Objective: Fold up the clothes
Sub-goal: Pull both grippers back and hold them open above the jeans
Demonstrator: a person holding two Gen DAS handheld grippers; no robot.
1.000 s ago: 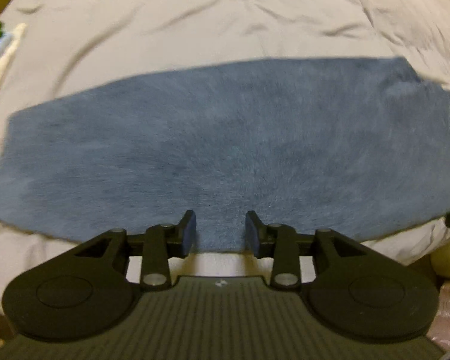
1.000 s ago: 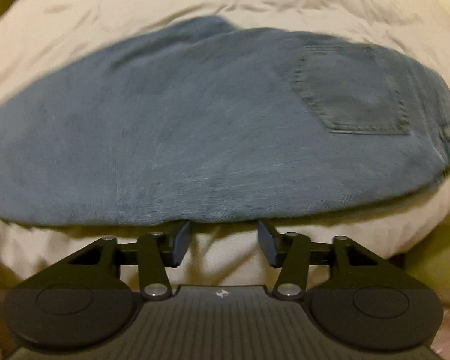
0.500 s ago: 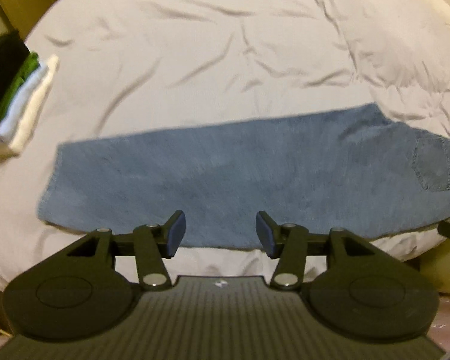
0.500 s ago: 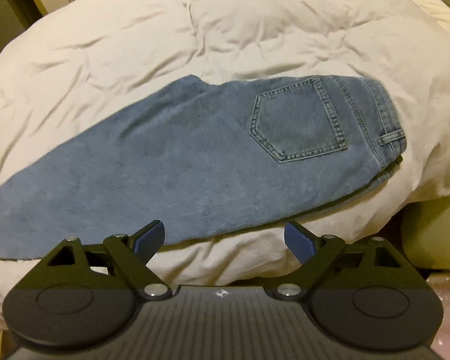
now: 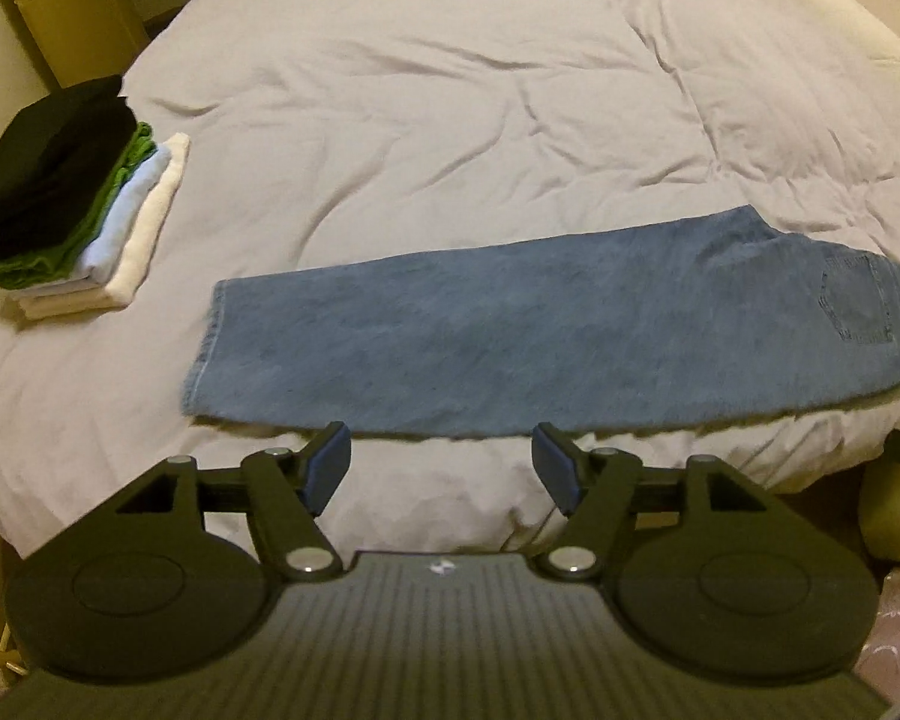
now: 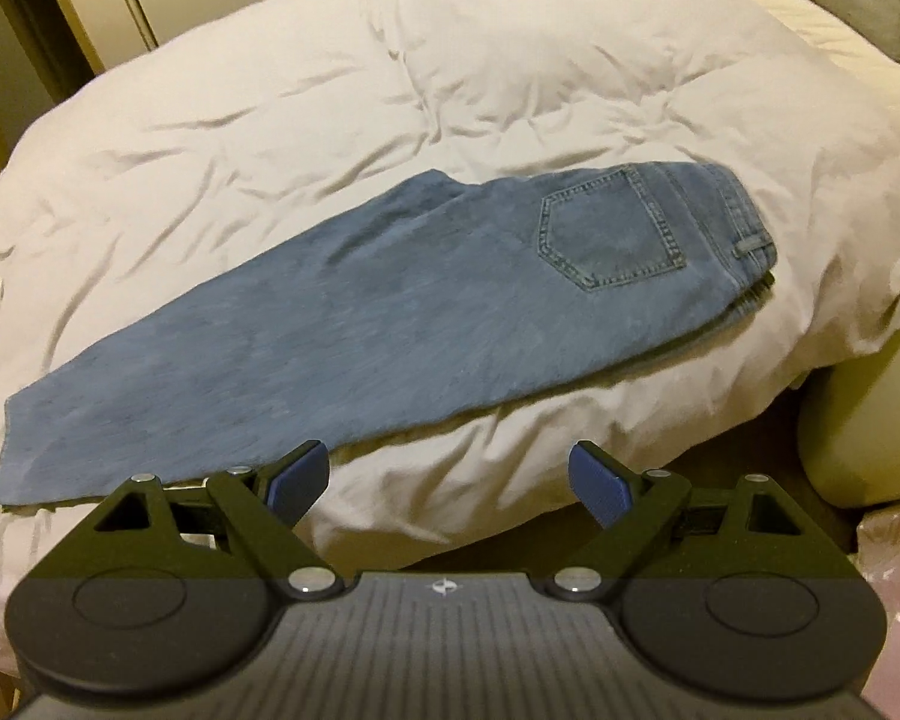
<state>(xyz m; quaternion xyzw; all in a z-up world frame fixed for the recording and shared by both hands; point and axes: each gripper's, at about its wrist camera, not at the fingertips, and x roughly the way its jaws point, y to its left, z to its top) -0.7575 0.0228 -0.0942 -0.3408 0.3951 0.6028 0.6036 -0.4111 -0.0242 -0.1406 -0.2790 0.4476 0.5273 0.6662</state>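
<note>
Both views now take in far more of the bed than one second earlier, when denim filled most of each frame; the jeans [image 5: 510, 348] have shrunk to a band across mid-frame and a stack of folded clothes has come into sight. Jeans: blue denim, folded lengthwise leg on leg, lying flat across the near part of a pale duvet [image 5: 450, 120]; in the left wrist view the hem is at centre left and the back pocket at the right edge; in the right wrist view [image 6: 360, 324] the hem sits at lower left and the pocket and waistband at upper right. Left gripper [image 5: 441, 471]: lower centre of its view, jaws have just been opening, now standing moderately apart, nothing between the blue pads, clear of the denim's near edge. Right gripper [image 6: 450, 480]: lower centre of its view, jaws have been opening within the last second and stand wide, nothing held. Stack of folded clothes [image 5: 78, 204]: left edge of the left wrist view, well apart from the jeans; black on top, then green, pale blue and white.
</note>
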